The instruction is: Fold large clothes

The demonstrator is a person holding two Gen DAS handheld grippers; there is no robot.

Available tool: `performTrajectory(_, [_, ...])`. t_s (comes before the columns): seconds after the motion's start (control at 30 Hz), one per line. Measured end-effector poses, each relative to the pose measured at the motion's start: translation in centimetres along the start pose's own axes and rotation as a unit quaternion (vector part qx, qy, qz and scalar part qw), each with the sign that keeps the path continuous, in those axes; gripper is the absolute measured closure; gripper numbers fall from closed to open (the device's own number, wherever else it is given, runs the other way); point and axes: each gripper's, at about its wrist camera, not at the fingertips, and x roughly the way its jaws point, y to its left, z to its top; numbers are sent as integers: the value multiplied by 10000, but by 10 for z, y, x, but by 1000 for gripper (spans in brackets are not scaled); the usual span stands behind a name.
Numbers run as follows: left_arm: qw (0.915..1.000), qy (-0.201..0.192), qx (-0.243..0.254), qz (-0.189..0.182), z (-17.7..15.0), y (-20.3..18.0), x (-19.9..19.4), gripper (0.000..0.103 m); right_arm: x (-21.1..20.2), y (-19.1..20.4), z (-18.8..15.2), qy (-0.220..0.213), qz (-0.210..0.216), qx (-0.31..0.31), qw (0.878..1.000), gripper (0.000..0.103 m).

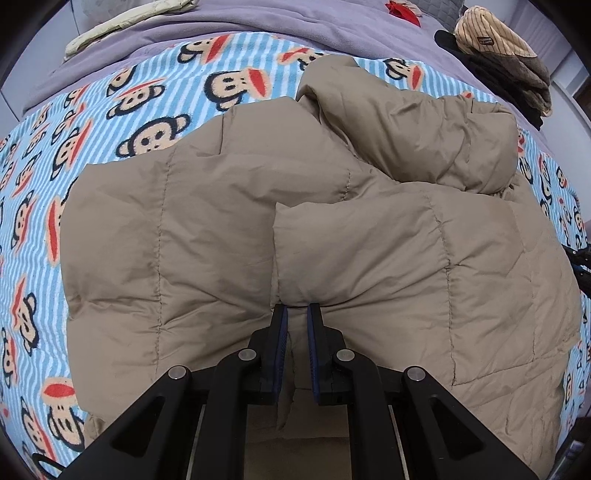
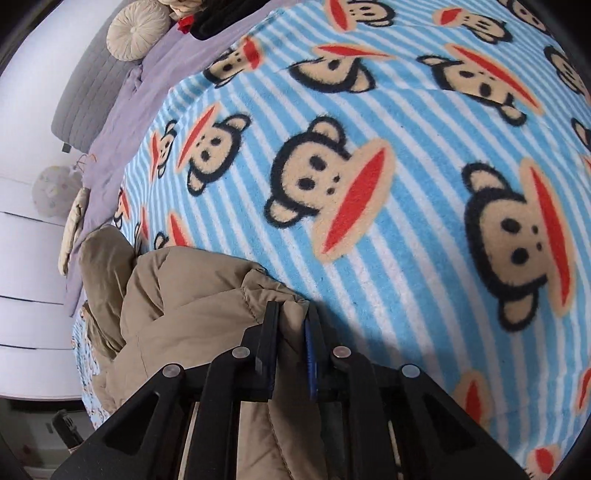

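Item under handling: a tan quilted down jacket (image 1: 229,236), lying across the centre and right of the left wrist view on a blue striped monkey-print blanket (image 1: 44,192). One panel is already turned over the body; a bunched sleeve or hood sits at the upper right.

Left gripper (image 1: 295,314): jaws narrow, clamped on a pinch of the jacket's near edge at lower centre of frame; fabric runs between the blue pads.

Right gripper (image 2: 291,314): jaws narrow, a ridge of the jacket's edge between them at lower centre of the right wrist view, the garment trailing to the lower left. The pads appear to press on it.

Surroundings: a lilac sheet (image 1: 258,22) along the top, a stack of folded clothes (image 1: 509,62) at upper right.

Risks, as judged:
- Both grips take only a thin lip of slippery shell; a lift could pull it free.
- The puffy filling may spring the fold open.
- The bunched upper-right portion may be trapped inside, giving a lumpy, uneven fold.
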Motion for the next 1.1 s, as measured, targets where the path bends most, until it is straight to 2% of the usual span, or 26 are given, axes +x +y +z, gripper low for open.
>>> performTrajectory(0.1, [10000,1,-58,-63,0,3,0,90,-36,20,-18,-292,-174,-509,9981,89])
performTrajectory(0.23, [10000,-18,-61,-48,0,4,1,90,-78,36,-67,-346,-2,-1141,9929,89])
performTrajectory(0.3, [9999,-29,-91,-34,-2,6,0,90,-72,32,-92,-93,-14,-1228,9924,89])
performTrajectory(0.4, [9999,-46,-114,-34,-3,8,0,90,-41,16,-121,175,-469,-1417,9886,91])
performTrajectory(0.53, [9999,-39,-117,35,-3,7,-1,90,-18,3,-120,224,-590,-1395,9882,94])
performTrajectory(0.6, [9996,-34,-181,221,-2,7,-5,90,-17,7,-116,253,-677,-1384,9877,93])
performTrajectory(0.77, [9990,16,-328,306,-8,15,-26,90,-33,16,-112,310,-775,-1405,9866,93])
performTrajectory(0.87, [9994,19,-117,321,-20,11,-42,90,-50,17,-118,393,-757,-1293,9879,89])
performTrajectory(1.1, [9998,70,21,201,-51,-2,-78,90,-70,29,-138,461,-655,-1273,9886,89])
